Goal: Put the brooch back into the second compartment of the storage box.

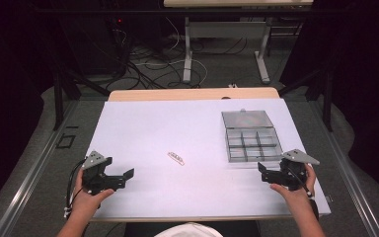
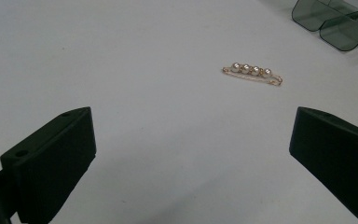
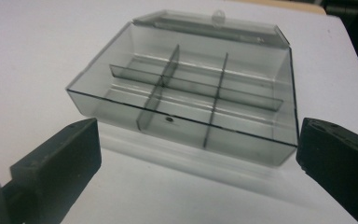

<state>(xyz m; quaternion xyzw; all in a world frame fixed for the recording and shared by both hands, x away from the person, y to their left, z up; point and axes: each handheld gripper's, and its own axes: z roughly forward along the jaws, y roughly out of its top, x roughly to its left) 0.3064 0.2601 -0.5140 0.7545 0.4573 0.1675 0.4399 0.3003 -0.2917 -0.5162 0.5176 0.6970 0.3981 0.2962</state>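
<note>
A small gold pin with several pearls (image 1: 175,158) lies on the white table sheet (image 1: 153,128) near the middle; in the left gripper view the pin (image 2: 252,73) rests ahead of my jaws. My left gripper (image 1: 123,178) is open and empty at the front left, jaws pointing right toward the pin. A smoky clear compartment box (image 1: 251,139) stands with its lid laid back at the right. My right gripper (image 1: 262,172) is open and empty just in front of the box (image 3: 186,102), jaws wide apart.
The table's front edge lies just below both hands. A wooden strip (image 1: 192,94) borders the sheet at the back. Beyond it are table legs (image 1: 187,54) and floor cables. The box's compartments look empty.
</note>
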